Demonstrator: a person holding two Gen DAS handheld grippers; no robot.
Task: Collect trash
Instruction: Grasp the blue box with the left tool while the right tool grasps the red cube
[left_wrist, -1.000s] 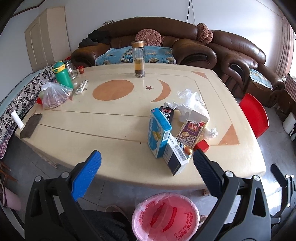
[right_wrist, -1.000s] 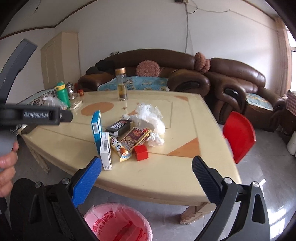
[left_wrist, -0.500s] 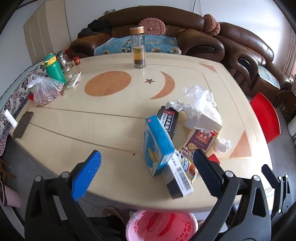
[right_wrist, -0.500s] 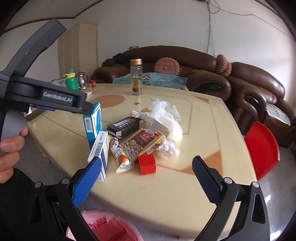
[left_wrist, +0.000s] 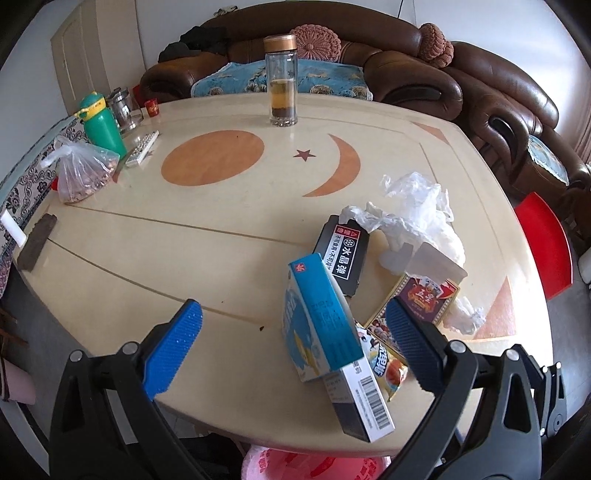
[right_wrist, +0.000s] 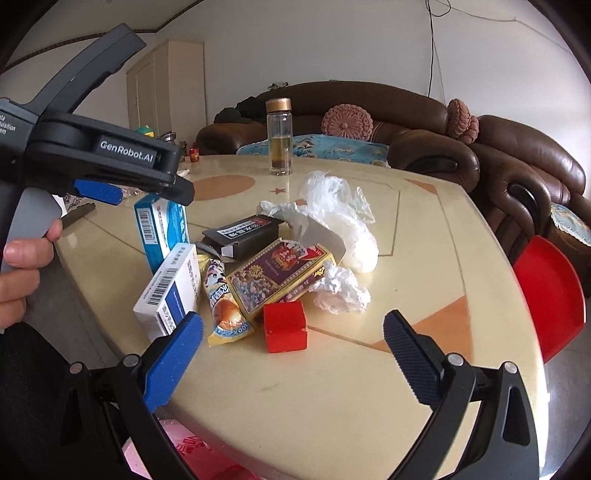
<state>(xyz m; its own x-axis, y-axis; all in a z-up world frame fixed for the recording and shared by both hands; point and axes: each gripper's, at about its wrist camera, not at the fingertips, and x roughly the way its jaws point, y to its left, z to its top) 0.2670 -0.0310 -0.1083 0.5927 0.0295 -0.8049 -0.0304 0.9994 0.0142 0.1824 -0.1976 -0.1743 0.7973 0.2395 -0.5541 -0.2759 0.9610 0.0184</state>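
A pile of trash lies near the table's front edge. It holds an upright blue box (left_wrist: 319, 317) (right_wrist: 162, 229), a white and navy box (left_wrist: 360, 398) (right_wrist: 170, 290), a black box (left_wrist: 343, 253) (right_wrist: 243, 234), a purple and gold box (right_wrist: 275, 278), a snack wrapper (right_wrist: 223, 306), a red block (right_wrist: 284, 326) and crumpled plastic bags (left_wrist: 417, 214) (right_wrist: 336, 206). My left gripper (left_wrist: 295, 345) is open, with the blue box between its fingers, not touching. My right gripper (right_wrist: 293, 354) is open, just in front of the red block. A pink-lined bin (left_wrist: 314, 463) (right_wrist: 184, 448) stands under the table edge.
Farther back on the table (left_wrist: 229, 229) stand a glass tea bottle (left_wrist: 281, 79), a green bottle (left_wrist: 101, 123), a bag of nuts (left_wrist: 81, 173), a remote (left_wrist: 142, 147) and a dark strip (left_wrist: 37, 242). A brown sofa (left_wrist: 406, 70) lies behind. A red stool (right_wrist: 550, 295) stands at the right.
Both grippers have moved forward and down toward the trash pile. The left gripper's fingers now flank the blue box. The right one has closed in on the red block. Both stay open.
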